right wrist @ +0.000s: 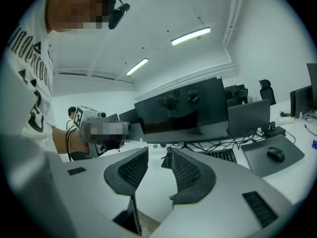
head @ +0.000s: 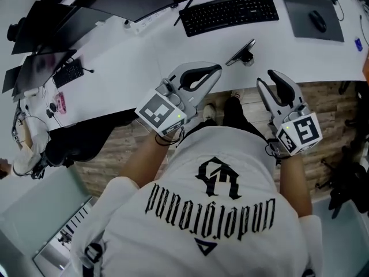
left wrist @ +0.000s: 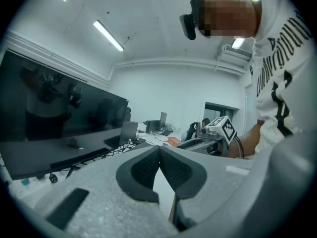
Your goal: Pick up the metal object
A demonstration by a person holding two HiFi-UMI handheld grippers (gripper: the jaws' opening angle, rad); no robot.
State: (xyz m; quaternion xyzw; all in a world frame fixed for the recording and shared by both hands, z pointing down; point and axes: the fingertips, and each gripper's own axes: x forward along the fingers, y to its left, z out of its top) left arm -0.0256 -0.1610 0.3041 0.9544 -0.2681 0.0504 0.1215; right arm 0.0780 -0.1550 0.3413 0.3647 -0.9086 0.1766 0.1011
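- Small grey metal object (head: 242, 52): exact shape hard to make out; it lies on the white desk (head: 144, 62), just ahead of both tools' tips.
- White shirt (head: 248, 154): black gothic print, upside down, unreadable.
- Two tools: left gripper (head: 217, 70) pressed together, empty; right gripper (head: 265, 77) spread, empty.
- One black keyboard (head: 229, 13), one black mouse (head: 317, 21).
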